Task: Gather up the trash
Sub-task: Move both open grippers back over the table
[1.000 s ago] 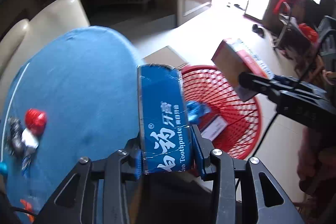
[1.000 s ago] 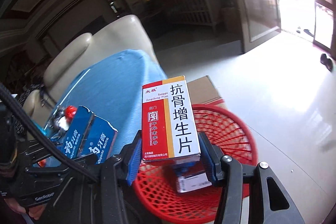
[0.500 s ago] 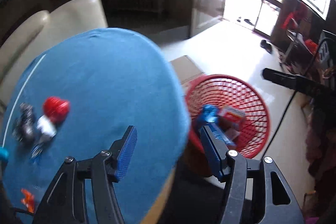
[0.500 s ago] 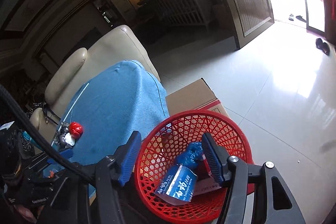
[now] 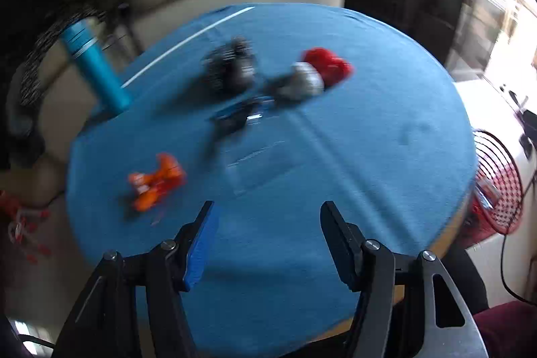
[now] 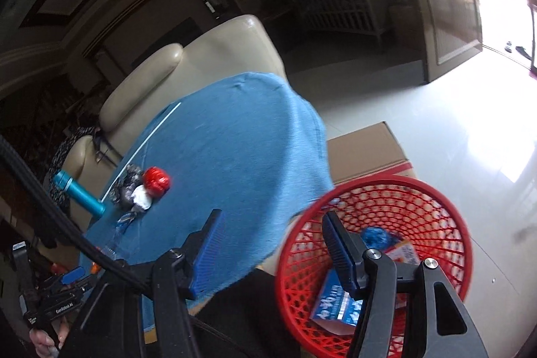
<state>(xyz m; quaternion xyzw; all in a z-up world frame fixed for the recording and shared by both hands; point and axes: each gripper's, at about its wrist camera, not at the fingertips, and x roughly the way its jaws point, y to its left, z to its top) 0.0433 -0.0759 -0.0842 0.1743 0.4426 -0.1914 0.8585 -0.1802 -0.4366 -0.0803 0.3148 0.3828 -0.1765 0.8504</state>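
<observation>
We hold the left gripper (image 5: 266, 215) over the round blue-clothed table (image 5: 369, 136), jaws apart and empty, having just opened. Our right gripper (image 6: 272, 223), also just opened and empty, hangs over the rim of the red plastic mesh basket (image 6: 402, 190). Inside it the blue toothpaste carton (image 6: 335, 307) lies flat, long axis running away from us. A crumpled orange wrapper (image 5: 156, 182) rests on the cloth.

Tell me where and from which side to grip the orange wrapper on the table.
Take the orange wrapper across its narrow crumpled middle, coming from above with the left gripper, which is open and nearest. It lies low and flat on the blue cloth, apart from the other trash, so a side approach would probably only push it. The view is blurred, so its exact folds cannot be told.
</observation>
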